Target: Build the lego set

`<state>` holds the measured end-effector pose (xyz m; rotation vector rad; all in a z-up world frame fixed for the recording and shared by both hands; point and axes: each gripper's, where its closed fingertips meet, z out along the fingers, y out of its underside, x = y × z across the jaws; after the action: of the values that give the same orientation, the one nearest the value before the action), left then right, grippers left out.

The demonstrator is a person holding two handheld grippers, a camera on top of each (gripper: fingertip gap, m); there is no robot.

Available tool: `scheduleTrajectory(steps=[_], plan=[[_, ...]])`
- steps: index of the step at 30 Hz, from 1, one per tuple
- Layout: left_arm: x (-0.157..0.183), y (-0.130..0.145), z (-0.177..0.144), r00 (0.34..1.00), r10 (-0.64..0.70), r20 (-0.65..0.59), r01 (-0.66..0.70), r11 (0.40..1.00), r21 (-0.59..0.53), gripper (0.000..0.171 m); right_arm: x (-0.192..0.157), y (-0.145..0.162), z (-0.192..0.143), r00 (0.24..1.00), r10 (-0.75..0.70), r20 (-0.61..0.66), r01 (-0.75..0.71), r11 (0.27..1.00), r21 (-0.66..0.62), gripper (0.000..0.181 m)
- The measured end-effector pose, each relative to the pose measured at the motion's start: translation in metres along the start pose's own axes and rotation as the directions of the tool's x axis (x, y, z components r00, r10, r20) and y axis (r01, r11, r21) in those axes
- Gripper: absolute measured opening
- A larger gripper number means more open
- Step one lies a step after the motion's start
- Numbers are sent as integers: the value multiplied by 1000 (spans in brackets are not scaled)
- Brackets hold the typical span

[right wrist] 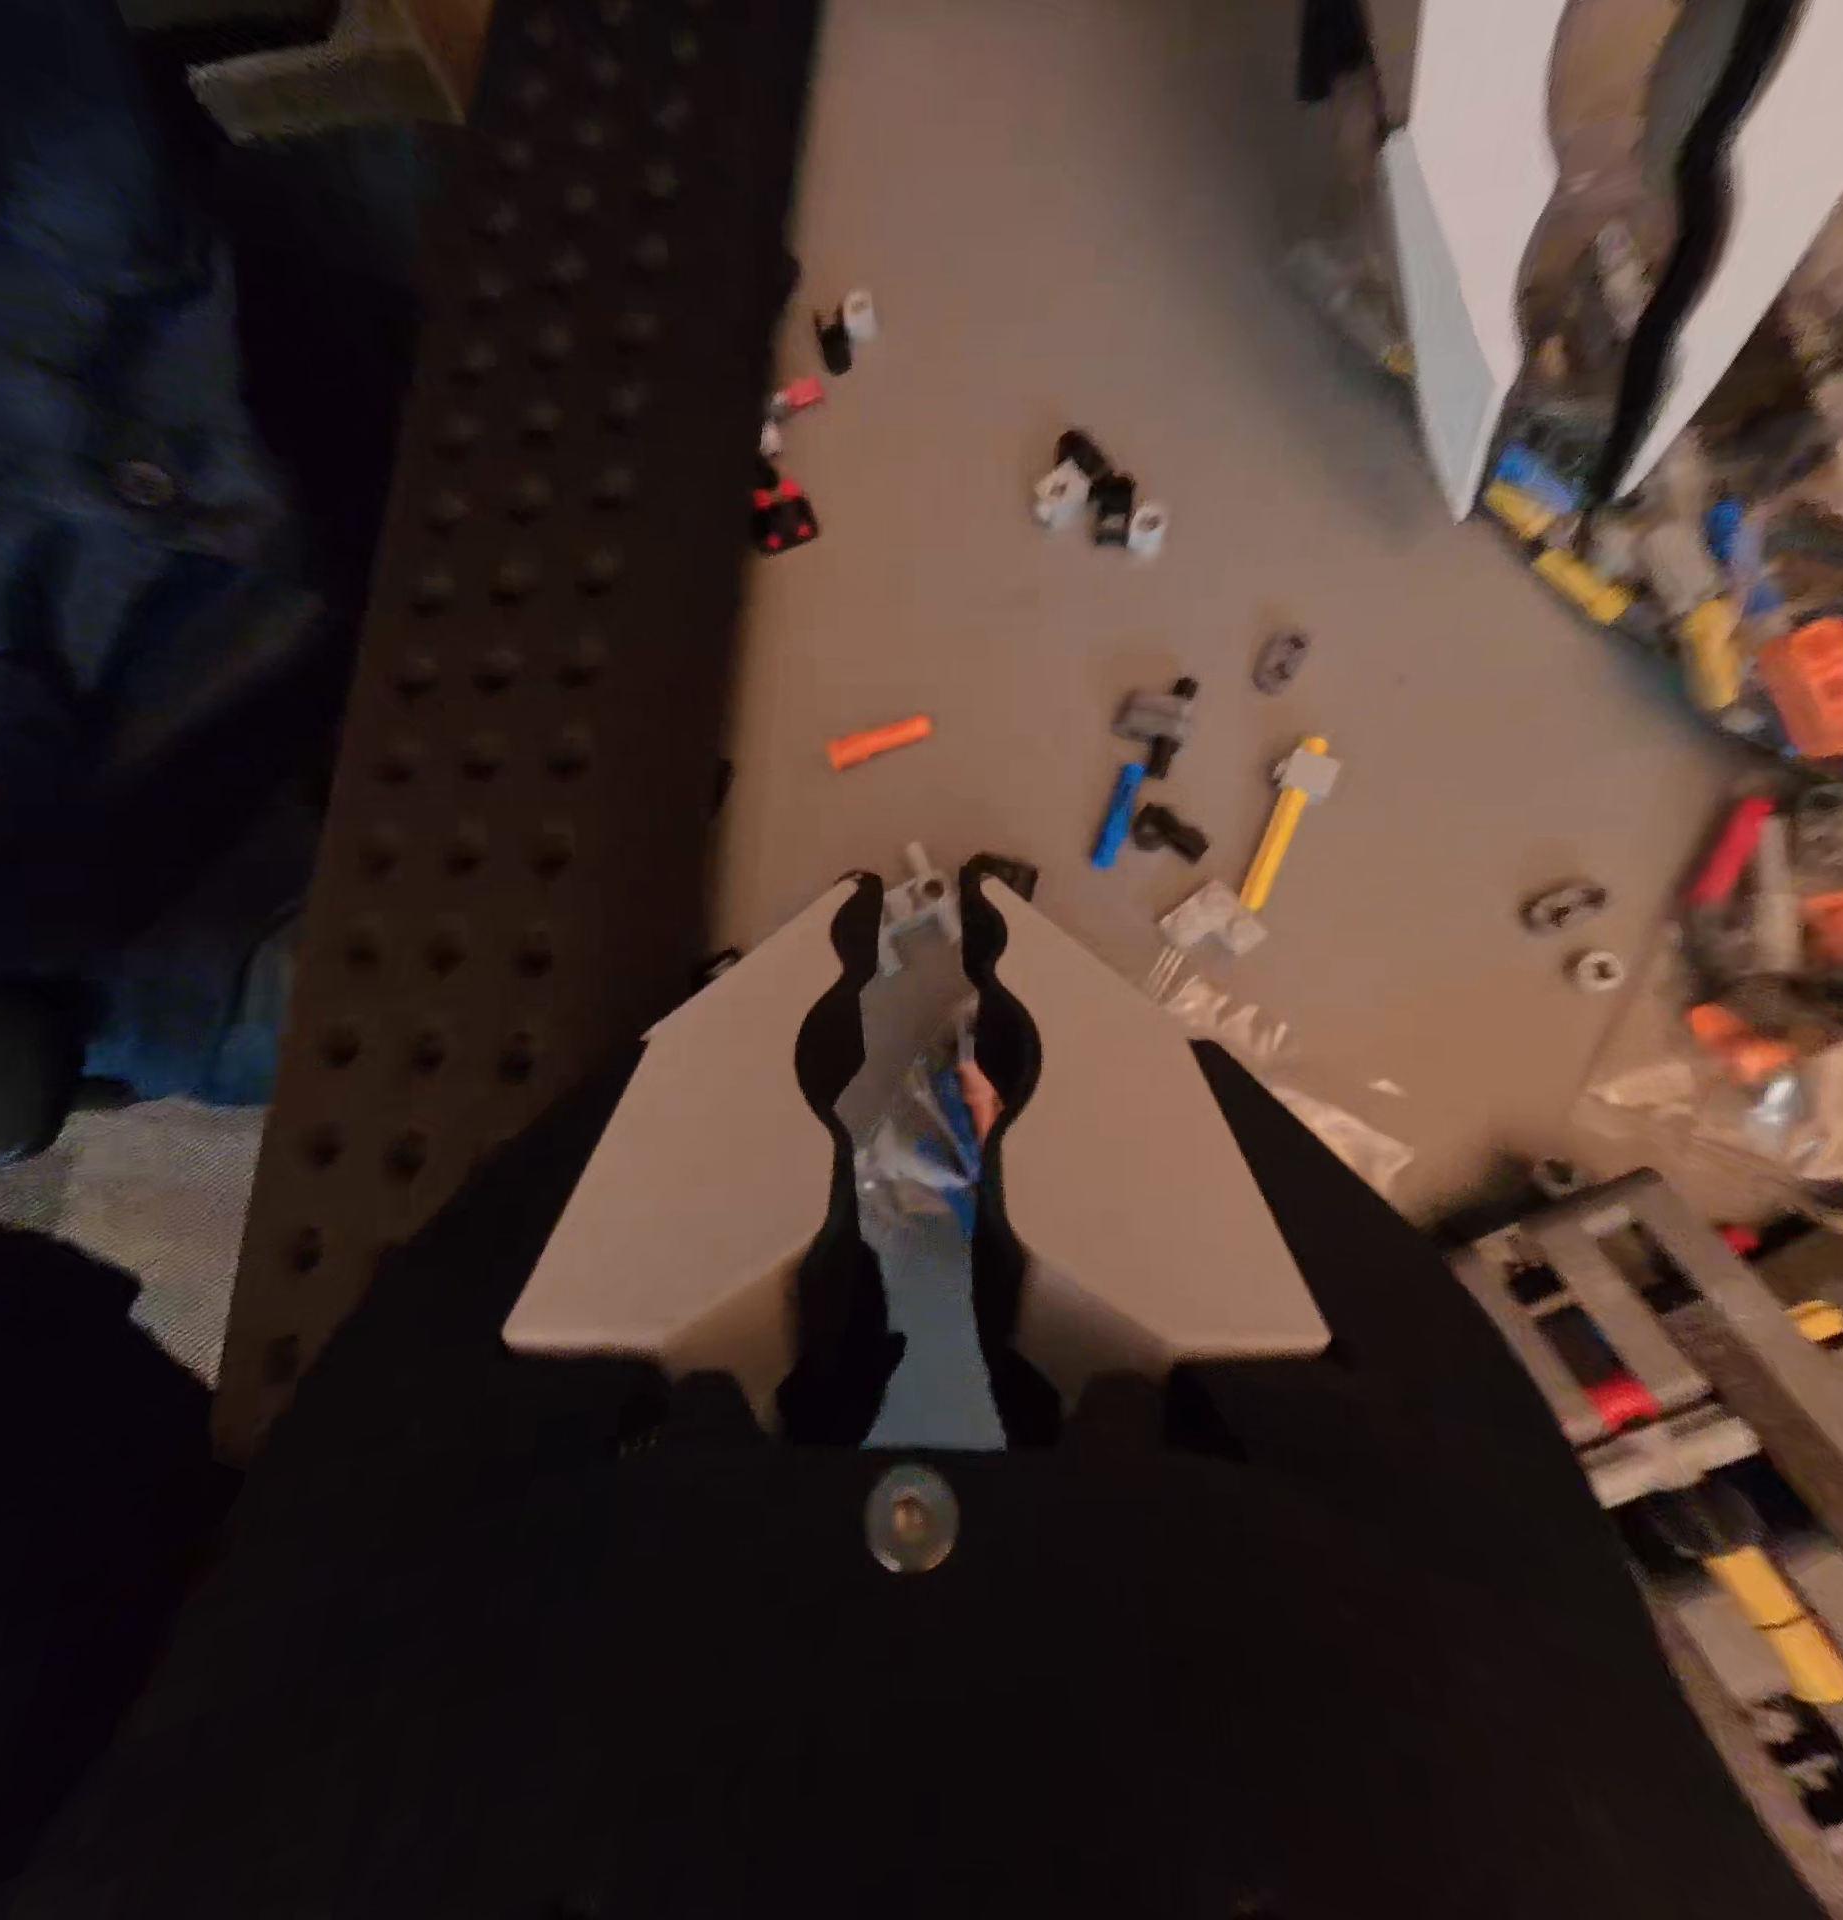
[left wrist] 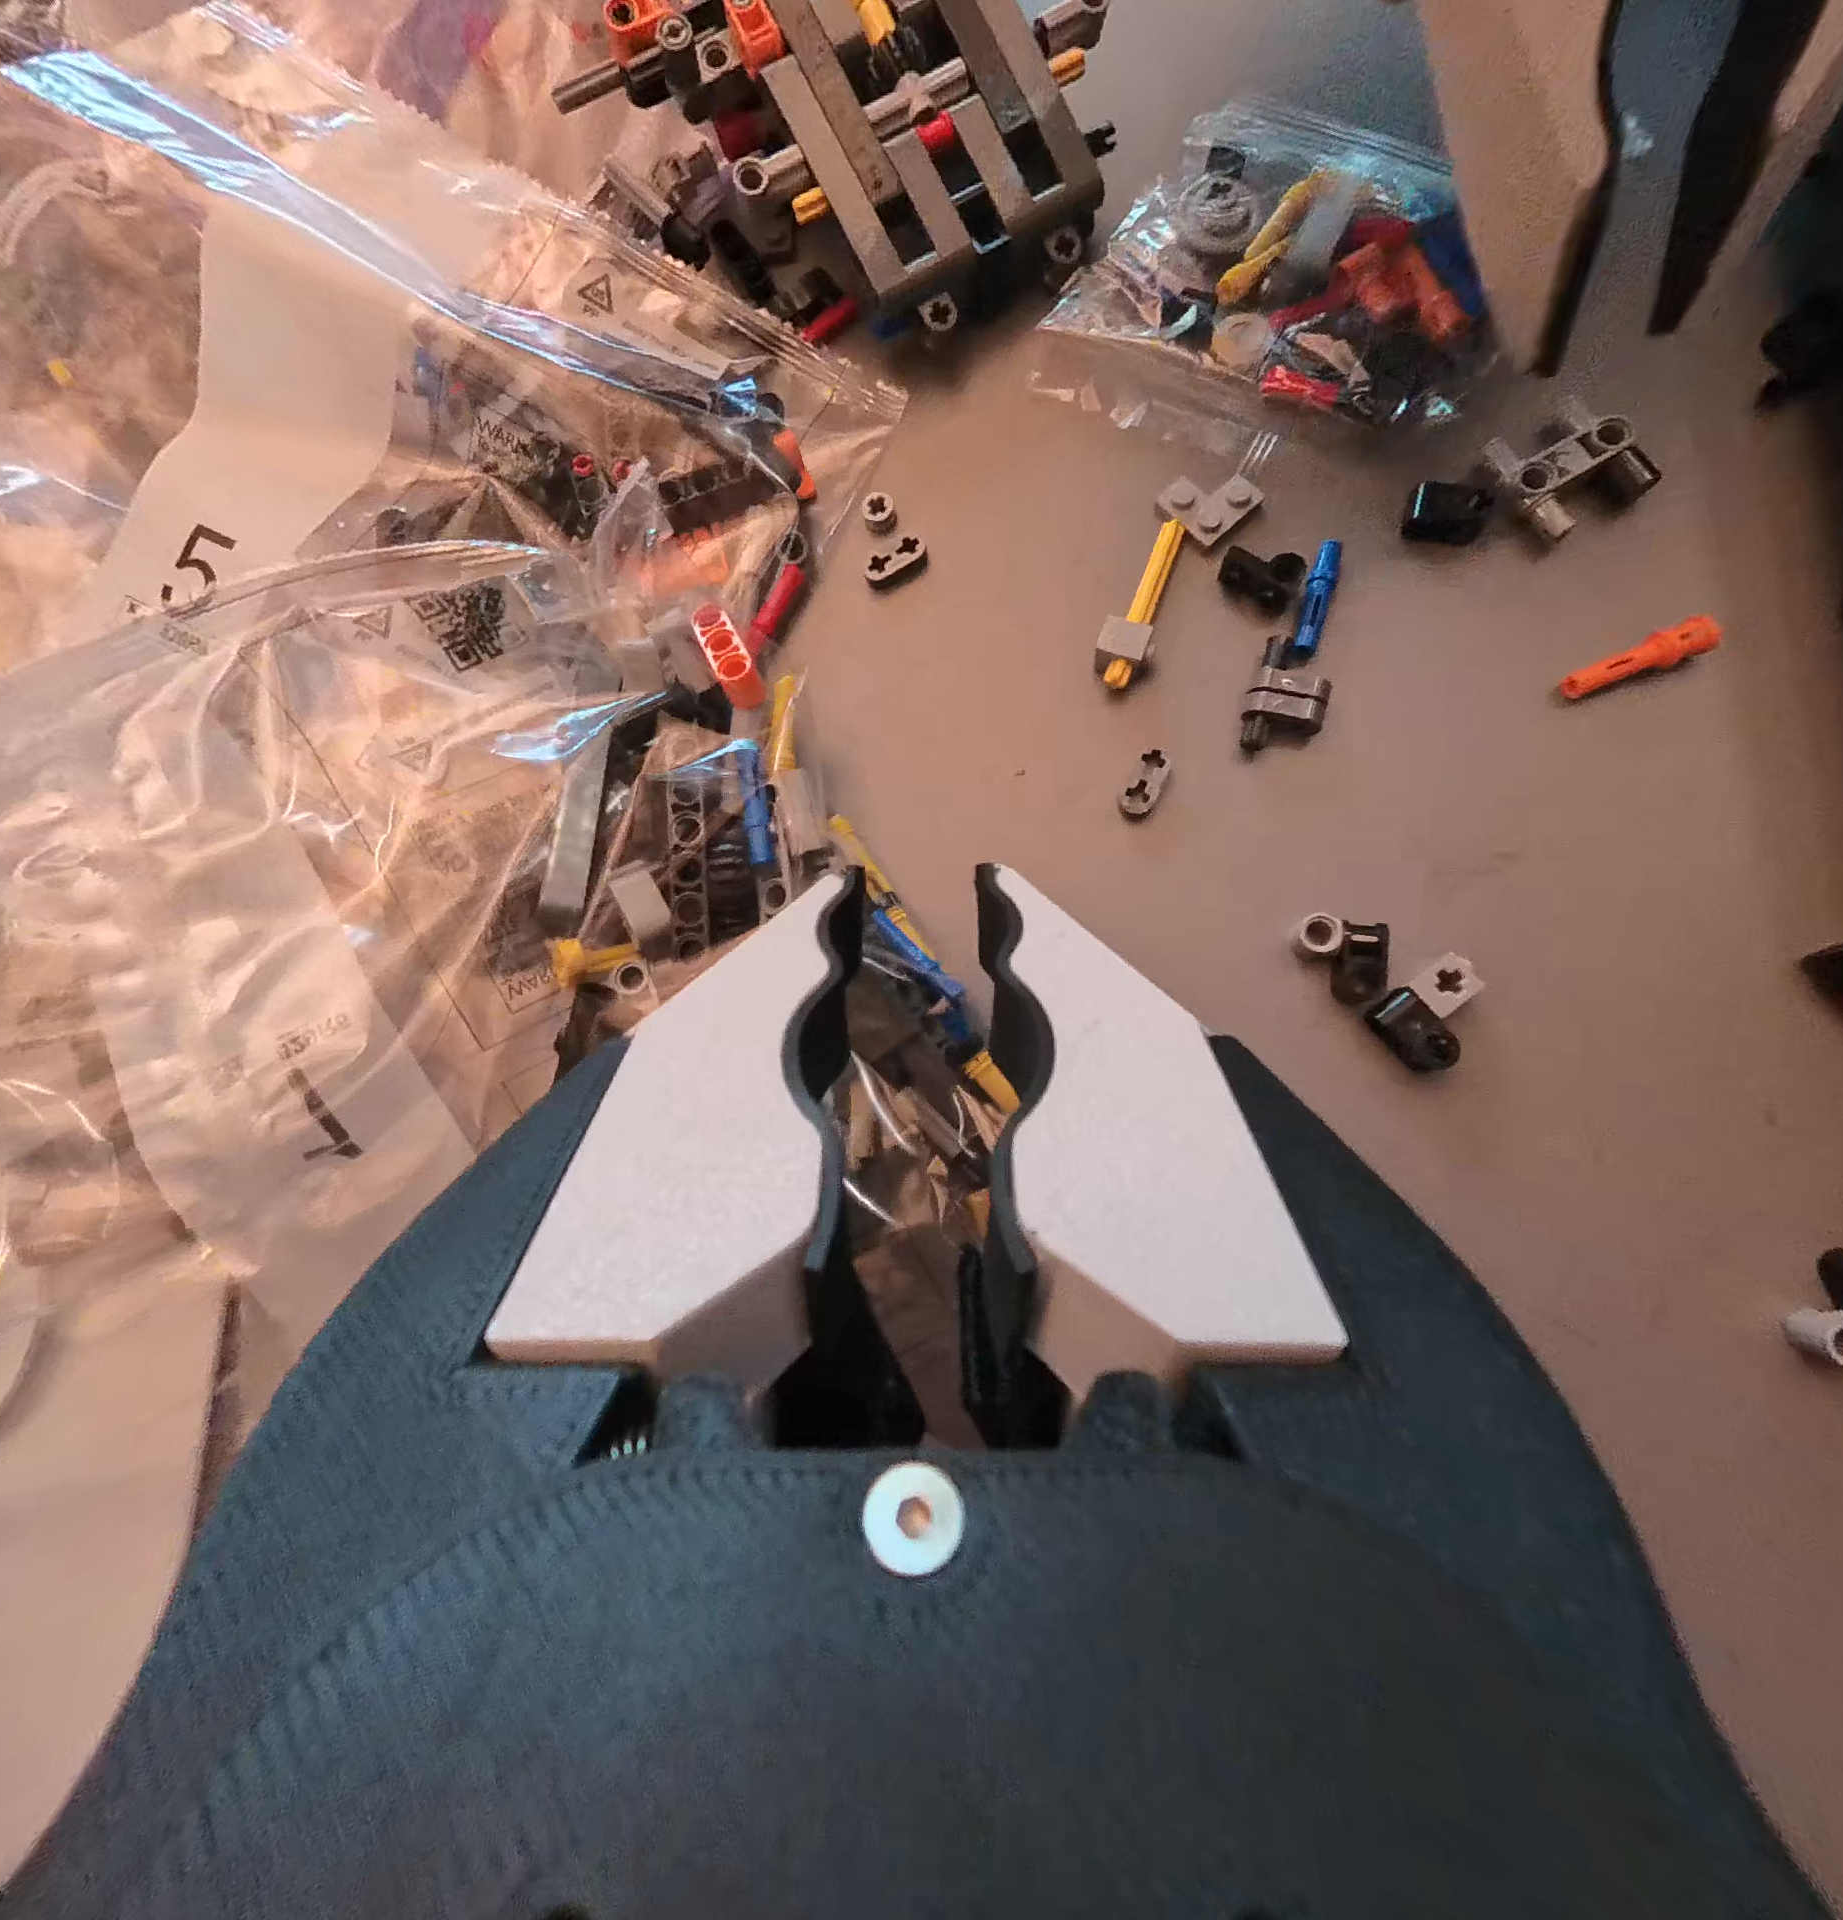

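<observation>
My left gripper is open and empty above the edge of clear bags of Lego parts. It also shows in the right wrist view. The partly built grey Technic frame stands at the far side and shows at lower right in the right wrist view. My right gripper has its jaws narrowly apart over a light grey connector assembly, which appears between the tips and seems to lie on the table. A black piece lies beside it. The right wrist view is blurred.
Loose parts lie on the tan table: a yellow axle with a grey block, a blue pin, an orange pin, and grey-and-black connectors. A small bag of coloured parts lies at the back. A dark studded plate runs along the table edge.
</observation>
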<state>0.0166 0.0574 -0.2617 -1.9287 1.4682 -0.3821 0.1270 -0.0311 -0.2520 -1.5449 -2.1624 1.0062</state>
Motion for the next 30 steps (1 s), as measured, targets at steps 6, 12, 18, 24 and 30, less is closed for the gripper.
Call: scheduleTrajectory(steps=[6,12,18,24,30], plan=[[6,-5,2,999,30,-10,-30,1000,7,23,-10,21,17,997,24,70,-15,992,-128,12],[15,-18,0,998,49,-35,-47,997,62,25,-9,13,24,997,-22,73,30,992,-119,2],[48,-45,-10,978,167,-129,-141,972,190,28,21,-13,9,999,18,-51,-16,999,48,2],[77,-76,-8,912,410,-10,-391,879,273,24,34,-27,-11,989,149,-18,-141,965,220,1],[72,-79,2,851,510,124,-525,829,193,7,32,-30,-14,981,185,52,-192,945,264,1]])
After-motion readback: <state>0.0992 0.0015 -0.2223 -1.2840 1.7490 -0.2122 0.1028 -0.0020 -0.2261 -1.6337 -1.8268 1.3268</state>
